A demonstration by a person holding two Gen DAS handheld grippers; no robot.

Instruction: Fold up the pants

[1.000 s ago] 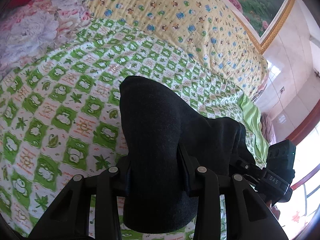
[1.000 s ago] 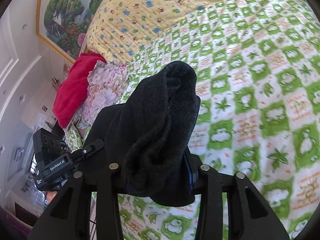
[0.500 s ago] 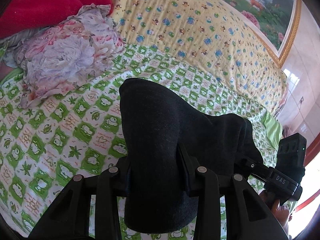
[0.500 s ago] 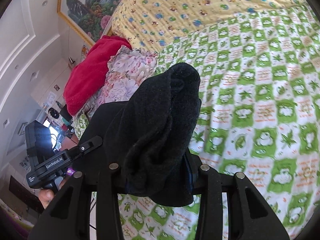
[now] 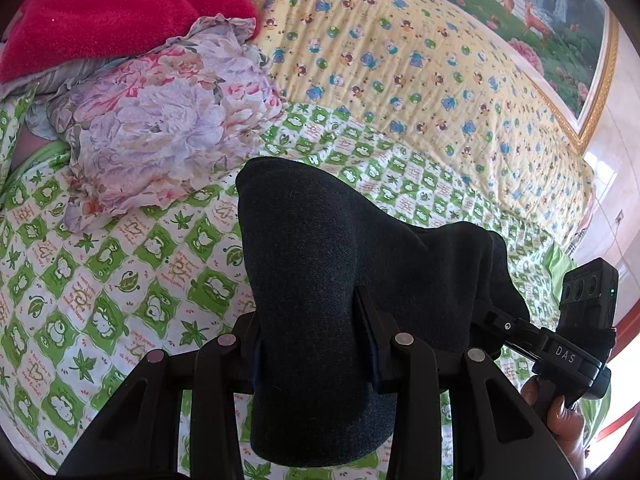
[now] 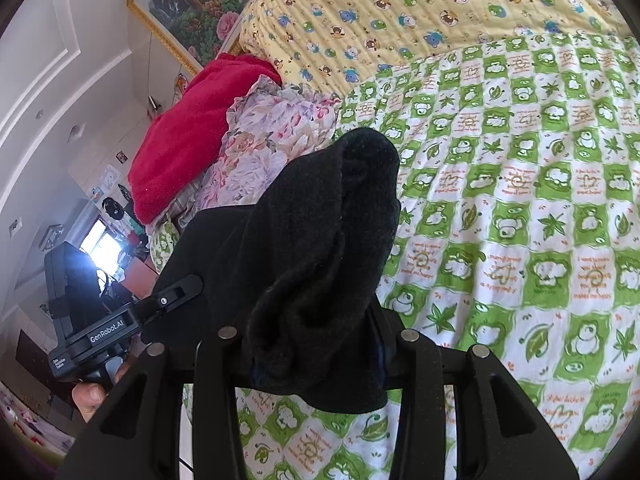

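Dark pants (image 5: 320, 272) hang bunched above the green checked bedsheet (image 5: 120, 272), held up at two places. My left gripper (image 5: 314, 344) is shut on one thick fold, which bulges up between and over its jaws. The cloth runs right to the other gripper's body (image 5: 576, 344), gripped by a hand. In the right wrist view my right gripper (image 6: 316, 344) is shut on a rolled wad of the same pants (image 6: 332, 232), and the left gripper's body (image 6: 100, 332) shows at the lower left. Both sets of fingertips are buried in cloth.
A floral bundle (image 5: 160, 120) and a red blanket (image 5: 112, 12) lie at the bed's left end. A yellow quilt with small animals (image 5: 400, 64) covers the far side below a framed picture (image 5: 560, 20). Green checked sheet (image 6: 520, 220) spreads wide to the right.
Both grippers have swung across the bed with the pants still held, bringing the floral bundle and red blanket further into view. Neither grip has altered.
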